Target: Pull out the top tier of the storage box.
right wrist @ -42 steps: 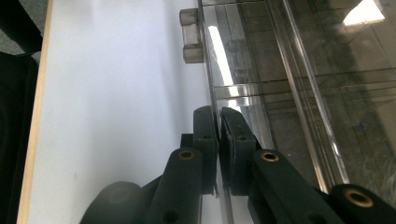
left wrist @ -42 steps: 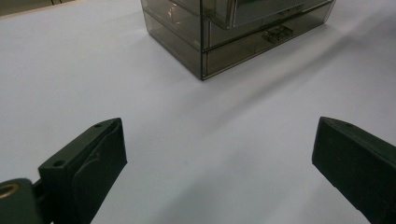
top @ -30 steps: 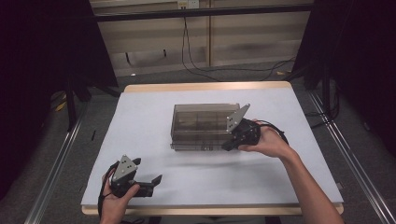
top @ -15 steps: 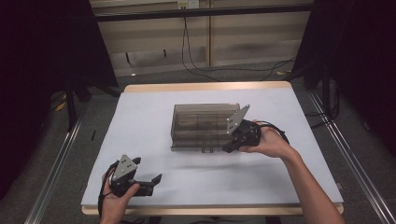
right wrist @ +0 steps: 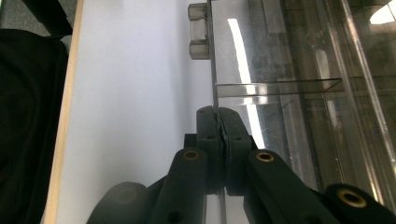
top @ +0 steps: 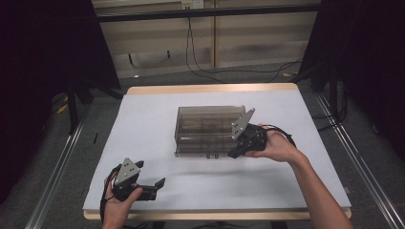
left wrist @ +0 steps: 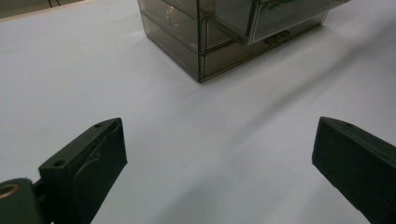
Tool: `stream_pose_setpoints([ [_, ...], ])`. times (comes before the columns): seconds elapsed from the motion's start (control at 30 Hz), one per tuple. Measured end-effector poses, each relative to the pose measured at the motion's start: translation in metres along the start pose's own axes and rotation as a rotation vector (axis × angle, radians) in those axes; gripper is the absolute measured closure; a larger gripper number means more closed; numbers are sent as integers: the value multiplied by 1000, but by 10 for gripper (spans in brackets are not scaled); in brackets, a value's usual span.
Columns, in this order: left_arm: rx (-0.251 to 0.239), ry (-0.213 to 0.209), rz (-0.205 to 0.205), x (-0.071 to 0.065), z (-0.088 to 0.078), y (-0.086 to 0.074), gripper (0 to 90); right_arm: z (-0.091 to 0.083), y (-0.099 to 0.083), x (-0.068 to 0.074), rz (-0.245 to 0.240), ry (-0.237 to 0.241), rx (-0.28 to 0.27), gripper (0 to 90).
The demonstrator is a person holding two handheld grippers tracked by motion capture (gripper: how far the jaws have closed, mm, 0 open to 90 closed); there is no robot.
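Observation:
A smoky clear drawer box (top: pixel 207 126) stands in the middle of the white table (top: pixel 305 114). My right gripper (top: pixel 234 153) is at its near right corner, shut on the thin front panel of a drawer (right wrist: pixel 214 60); the jaws meet on the panel's edge (right wrist: pixel 218 112). The drawer's knob-like handle (right wrist: pixel 198 30) sits farther along the panel. In the left gripper view that drawer (left wrist: pixel 261 18) sticks out a little from the box (left wrist: pixel 187 46). My left gripper (top: pixel 160 183) rests low near the front left, open with nothing between its jaws (left wrist: pixel 217 140).
The table's wooden front edge (top: pixel 215 214) lies just below both hands. Metal rails (top: pixel 52 176) run along the floor on either side, and cables (top: pixel 205 71) lie on the floor beyond the far edge.
My right gripper has eased slightly toward the near edge while shut on the drawer front. The left gripper has stayed put.

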State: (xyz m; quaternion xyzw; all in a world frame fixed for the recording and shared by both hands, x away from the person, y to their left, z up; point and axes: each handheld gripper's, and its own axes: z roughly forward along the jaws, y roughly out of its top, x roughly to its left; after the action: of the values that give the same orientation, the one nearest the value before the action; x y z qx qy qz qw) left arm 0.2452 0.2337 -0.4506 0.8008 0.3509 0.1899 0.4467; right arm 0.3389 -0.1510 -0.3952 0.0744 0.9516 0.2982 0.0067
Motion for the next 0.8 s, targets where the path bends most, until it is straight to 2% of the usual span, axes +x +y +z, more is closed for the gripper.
stream_pose_setpoints([
  [0.57,-1,-2,4,0,2,1,31,-2,1,8,14,18,23,890],
  [0.8,1,-3,6,0,2,1,31,-1,2,10,3,23,27,889],
])
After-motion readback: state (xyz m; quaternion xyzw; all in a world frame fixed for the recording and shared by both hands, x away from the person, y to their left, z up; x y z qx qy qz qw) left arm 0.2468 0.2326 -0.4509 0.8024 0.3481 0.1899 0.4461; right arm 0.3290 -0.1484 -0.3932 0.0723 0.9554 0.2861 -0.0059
